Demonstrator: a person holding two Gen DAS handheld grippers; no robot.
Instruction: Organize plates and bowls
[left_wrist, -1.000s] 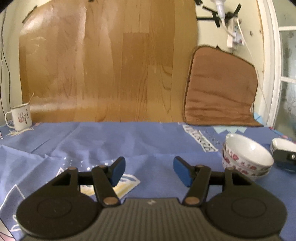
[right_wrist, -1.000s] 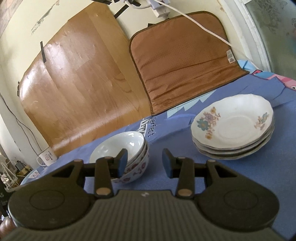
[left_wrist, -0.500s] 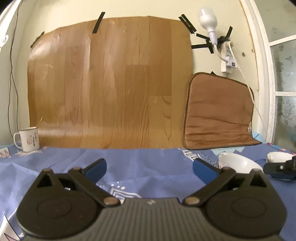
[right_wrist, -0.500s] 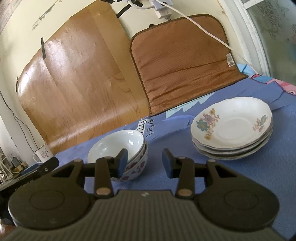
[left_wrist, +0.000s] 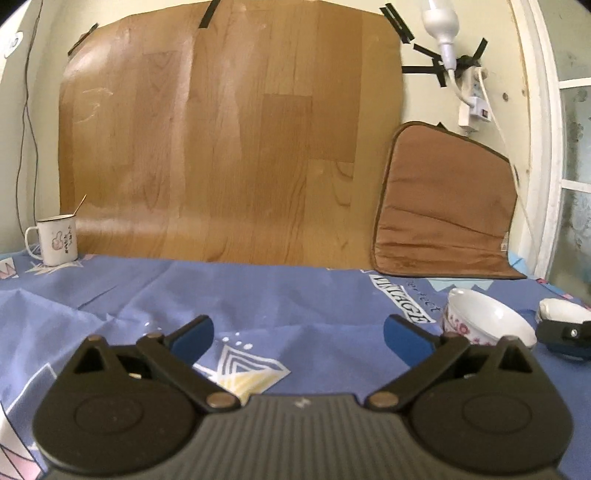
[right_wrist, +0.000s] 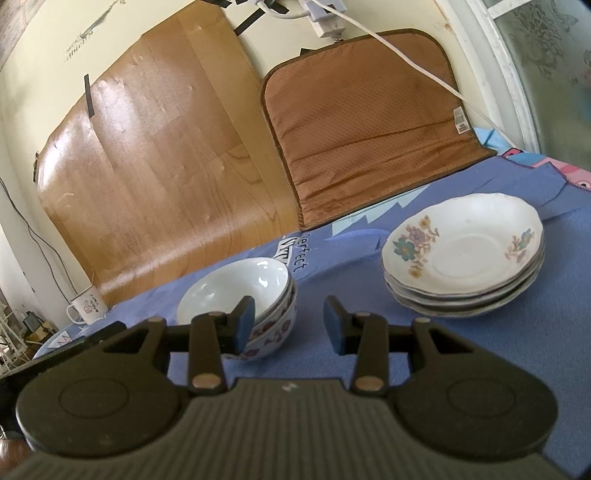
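Note:
A stack of white bowls with red flower patterns (right_wrist: 240, 295) sits on the blue tablecloth, left of centre in the right wrist view. It also shows at the right in the left wrist view (left_wrist: 484, 319). A stack of white floral plates (right_wrist: 465, 254) sits to its right. My right gripper (right_wrist: 288, 325) is open and empty, low over the cloth, its left finger in front of the bowls. My left gripper (left_wrist: 297, 336) is wide open and empty, left of the bowls.
A white enamel mug (left_wrist: 55, 240) stands at the far left by the wall. A wood-pattern board (left_wrist: 229, 129) and a brown cushion (left_wrist: 443, 206) lean against the wall. The blue tablecloth (left_wrist: 258, 291) covers the table. The right gripper's body (left_wrist: 563, 334) shows at the right edge.
My left gripper has opened wide and its view has tilted up and then a little down. My right gripper has barely moved; the left gripper's body has come into its view at the left.

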